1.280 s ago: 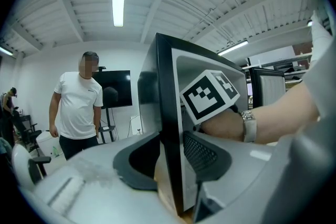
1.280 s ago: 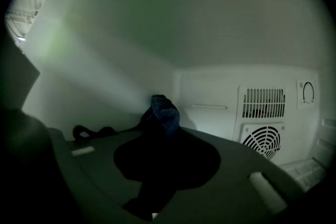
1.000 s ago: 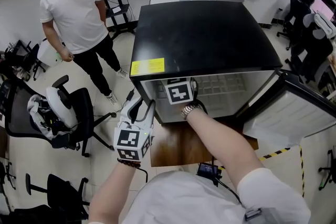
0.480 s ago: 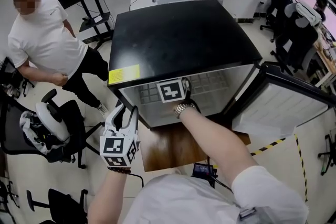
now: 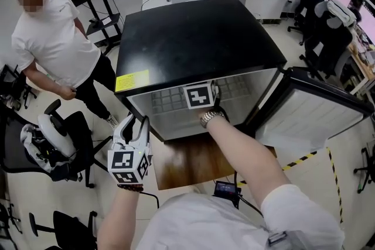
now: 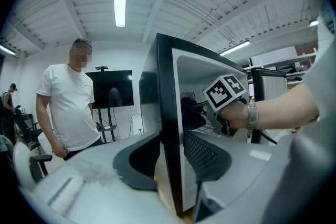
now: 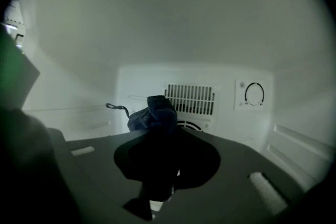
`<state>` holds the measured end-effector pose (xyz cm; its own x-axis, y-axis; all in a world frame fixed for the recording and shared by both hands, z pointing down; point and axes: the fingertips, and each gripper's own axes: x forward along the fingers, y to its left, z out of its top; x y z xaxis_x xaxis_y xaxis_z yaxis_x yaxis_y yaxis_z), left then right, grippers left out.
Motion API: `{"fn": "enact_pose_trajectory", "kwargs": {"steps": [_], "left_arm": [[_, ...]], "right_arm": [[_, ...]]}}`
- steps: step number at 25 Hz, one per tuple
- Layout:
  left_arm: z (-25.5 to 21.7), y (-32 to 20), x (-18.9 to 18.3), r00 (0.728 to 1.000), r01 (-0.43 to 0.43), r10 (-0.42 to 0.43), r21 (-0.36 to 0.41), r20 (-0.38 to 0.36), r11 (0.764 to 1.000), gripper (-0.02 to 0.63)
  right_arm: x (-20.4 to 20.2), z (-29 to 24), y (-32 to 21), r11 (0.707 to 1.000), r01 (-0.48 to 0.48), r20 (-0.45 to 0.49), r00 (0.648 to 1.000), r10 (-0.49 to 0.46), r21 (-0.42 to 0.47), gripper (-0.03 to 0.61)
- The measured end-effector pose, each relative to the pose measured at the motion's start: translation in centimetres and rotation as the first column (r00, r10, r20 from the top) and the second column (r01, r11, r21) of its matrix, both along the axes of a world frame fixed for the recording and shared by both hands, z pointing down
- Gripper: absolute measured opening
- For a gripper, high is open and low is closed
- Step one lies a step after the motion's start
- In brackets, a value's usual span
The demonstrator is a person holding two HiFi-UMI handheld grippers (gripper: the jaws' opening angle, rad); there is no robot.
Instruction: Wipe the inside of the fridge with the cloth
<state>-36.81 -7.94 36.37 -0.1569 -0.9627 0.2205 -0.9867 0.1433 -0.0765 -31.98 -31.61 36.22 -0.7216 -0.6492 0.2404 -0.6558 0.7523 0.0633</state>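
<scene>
You're clamping the right gripper [image 7: 160,136] on the cloth [image 7: 154,113], a dark bunch sticking out past its fingertips inside the fridge [image 5: 199,38]. Ahead of those fingers the back wall [image 7: 142,86] is standing well apart, carrying a vent [image 7: 189,98] and a dial [image 7: 254,94]. There is open room to both sides and above.

Your left gripper [image 6: 173,165] is hanging outside with its jaws apart. The fridge's black left front edge is showing in the gap between its fingers, and whether a pad is touching it can't be told.

The head view is hiding the cloth, while both gripper views are showing it. Only the head view is showing the door [image 5: 316,114] swung open right of the right fingers. A person [image 5: 55,44] is standing left of the left fingers.

Since a second ago the left gripper has come nearer the fridge's left front corner, and the right one is staying in the mouth.
</scene>
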Motion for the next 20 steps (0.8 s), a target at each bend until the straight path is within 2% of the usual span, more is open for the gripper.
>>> {"fn": "enact_pose_trajectory", "kwargs": {"steps": [20], "left_arm": [[0.2,-0.2,0.0,0.999,0.037,-0.037,-0.002,0.0,0.999,0.135]], "right_arm": [[6.1,0.4,-4.0,0.994,-0.104,-0.02,0.994,0.104,-0.016,0.066]]}}
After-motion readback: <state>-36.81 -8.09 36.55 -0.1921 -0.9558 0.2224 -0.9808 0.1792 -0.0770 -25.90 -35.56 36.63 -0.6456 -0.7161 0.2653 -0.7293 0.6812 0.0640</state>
